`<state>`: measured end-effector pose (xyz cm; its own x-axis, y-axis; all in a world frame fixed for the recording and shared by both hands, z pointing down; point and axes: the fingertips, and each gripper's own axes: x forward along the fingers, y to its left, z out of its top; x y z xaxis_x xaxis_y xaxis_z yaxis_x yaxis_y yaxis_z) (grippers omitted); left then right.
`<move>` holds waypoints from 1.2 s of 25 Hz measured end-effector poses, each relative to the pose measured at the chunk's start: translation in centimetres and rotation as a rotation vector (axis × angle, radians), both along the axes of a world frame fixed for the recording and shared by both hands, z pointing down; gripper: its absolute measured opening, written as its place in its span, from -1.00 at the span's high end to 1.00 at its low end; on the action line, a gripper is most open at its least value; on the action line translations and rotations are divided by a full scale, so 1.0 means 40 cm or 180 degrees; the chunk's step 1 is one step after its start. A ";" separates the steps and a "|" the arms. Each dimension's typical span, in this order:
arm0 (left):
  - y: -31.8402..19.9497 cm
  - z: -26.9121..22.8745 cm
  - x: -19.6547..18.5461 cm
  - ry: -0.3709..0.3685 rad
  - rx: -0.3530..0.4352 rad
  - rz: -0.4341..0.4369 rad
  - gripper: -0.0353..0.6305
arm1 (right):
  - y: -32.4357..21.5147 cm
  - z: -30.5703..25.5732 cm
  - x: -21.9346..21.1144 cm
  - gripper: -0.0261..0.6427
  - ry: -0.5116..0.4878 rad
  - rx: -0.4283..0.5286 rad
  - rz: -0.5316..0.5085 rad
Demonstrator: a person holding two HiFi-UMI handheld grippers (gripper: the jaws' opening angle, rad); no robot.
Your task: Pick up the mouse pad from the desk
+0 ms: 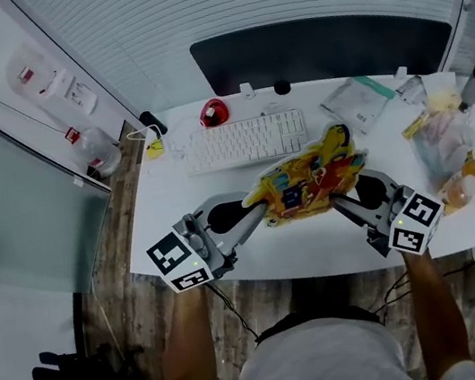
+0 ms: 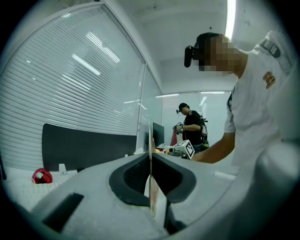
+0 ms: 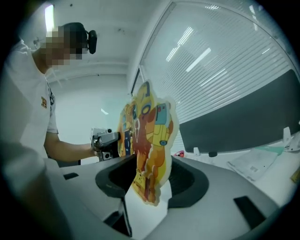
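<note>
The mouse pad, a thin yellow, orange and blue cartoon cut-out, hangs above the white desk between my two grippers. My left gripper is shut on its left edge. In the left gripper view the pad shows edge-on, pinched between the closed jaws of the left gripper. My right gripper meets the pad's right edge. In the right gripper view the pad stands upright inside the wide gap of the right gripper, and its jaws stand apart without pressing on it.
A white keyboard and a red mouse lie behind the pad, in front of a dark panel. Plastic bags and packets crowd the desk's right end. Another person stands far off in the left gripper view.
</note>
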<state>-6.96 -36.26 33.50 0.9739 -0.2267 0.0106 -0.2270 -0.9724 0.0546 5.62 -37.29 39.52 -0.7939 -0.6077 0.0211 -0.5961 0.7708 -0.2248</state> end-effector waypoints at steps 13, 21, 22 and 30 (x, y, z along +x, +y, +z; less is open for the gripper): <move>-0.054 0.009 -0.010 0.0156 -0.0110 -0.0885 0.82 | 0.031 -0.081 0.001 0.81 -0.0030 0.0189 0.0287; -0.070 0.017 0.007 0.0116 -0.0139 -0.1268 0.82 | 0.028 -0.084 0.007 0.84 0.0062 0.0080 0.0626; -0.069 0.014 0.009 0.0114 -0.0110 -0.1284 0.82 | 0.027 -0.086 0.009 0.85 0.0062 0.0071 0.0666; -0.067 0.000 0.011 0.0120 0.0002 -0.1353 0.82 | 0.028 -0.101 0.008 0.86 0.0090 0.0106 0.0814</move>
